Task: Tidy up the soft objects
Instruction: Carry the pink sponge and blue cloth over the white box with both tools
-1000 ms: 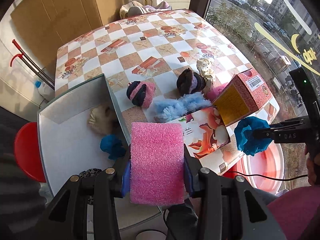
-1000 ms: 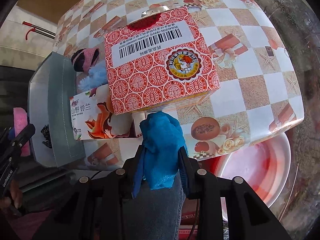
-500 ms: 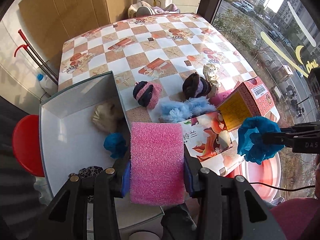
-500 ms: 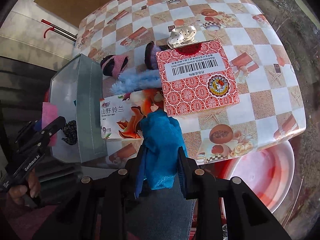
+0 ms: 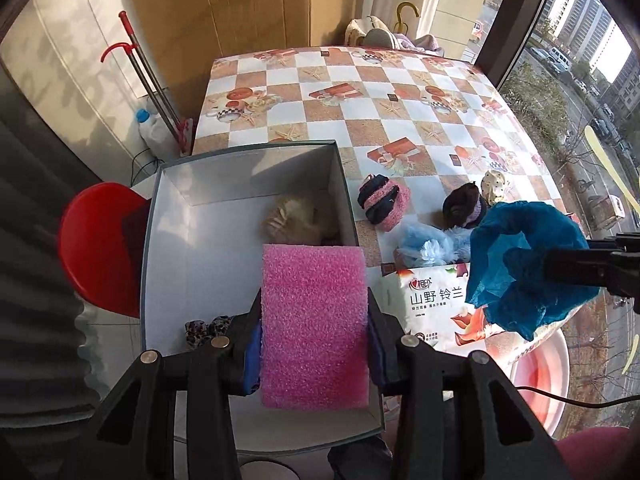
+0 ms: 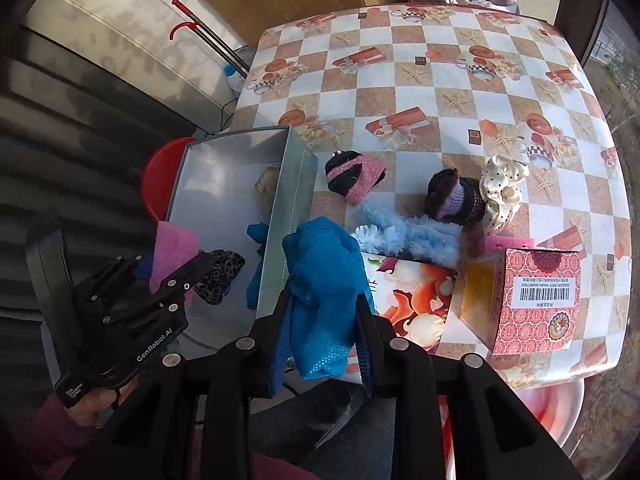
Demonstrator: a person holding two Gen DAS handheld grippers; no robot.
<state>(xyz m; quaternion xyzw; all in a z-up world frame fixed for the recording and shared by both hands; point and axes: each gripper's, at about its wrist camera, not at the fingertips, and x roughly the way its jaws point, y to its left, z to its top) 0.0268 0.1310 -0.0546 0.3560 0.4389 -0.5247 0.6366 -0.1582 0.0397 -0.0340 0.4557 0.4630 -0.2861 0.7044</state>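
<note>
While the left gripper (image 5: pixel 314 334) clenches the pink foam block (image 5: pixel 314 320) above the grey open box (image 5: pixel 168 240), the right gripper (image 6: pixel 322 312) pinches crumpled blue cloth (image 6: pixel 322 280); loosened early, the cloth likely lands right of the box wall.

Pink foam block (image 5: pixel 314 328) upright over grey box (image 5: pixel 168 240); blue cloth (image 6: pixel 324 296) bunched, held above box's rt wall.

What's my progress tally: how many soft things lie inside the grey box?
3: beige fluffy one at the far wall, blue one by the right wall, leopard-print one near the front. Pink sponge may hide more.
</note>
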